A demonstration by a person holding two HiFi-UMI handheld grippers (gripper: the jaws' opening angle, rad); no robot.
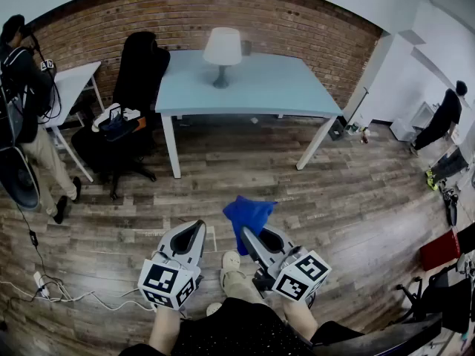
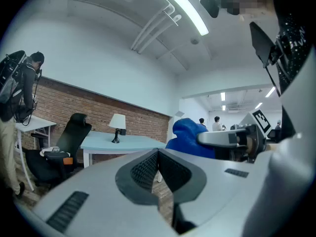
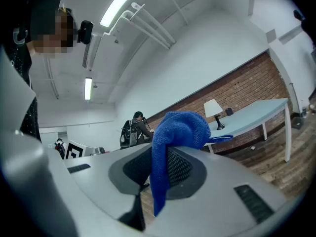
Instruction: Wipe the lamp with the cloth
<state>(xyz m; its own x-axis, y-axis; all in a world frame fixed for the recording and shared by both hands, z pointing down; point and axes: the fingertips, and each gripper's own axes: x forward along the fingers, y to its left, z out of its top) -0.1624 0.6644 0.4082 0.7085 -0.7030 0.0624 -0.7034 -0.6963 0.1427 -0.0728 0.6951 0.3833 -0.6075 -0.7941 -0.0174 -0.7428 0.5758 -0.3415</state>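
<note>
My right claw (image 1: 246, 233) is clenched on the blue cloth (image 1: 249, 212), which bunches over its tip and hangs down between the pads in the right gripper view (image 3: 159, 181). Just to its left, my left claw (image 1: 199, 225) has its jaws pressed together pad to pad with nothing in them. Both are held low above a dark wood-plank floor (image 1: 356, 199). Well ahead of the claws stands a pale blue table (image 1: 274, 87) on white legs, bare except for the lamp (image 1: 223, 50), which has a white shade and a dark stem, near its far edge. A red brick wall (image 1: 185, 17) runs behind the table. Ahead and to the left of the claws are a black office chair (image 1: 141, 73), a white desk (image 1: 70, 84) and a standing person (image 1: 26, 95); another person (image 1: 444, 116) is far off to the right.
</note>
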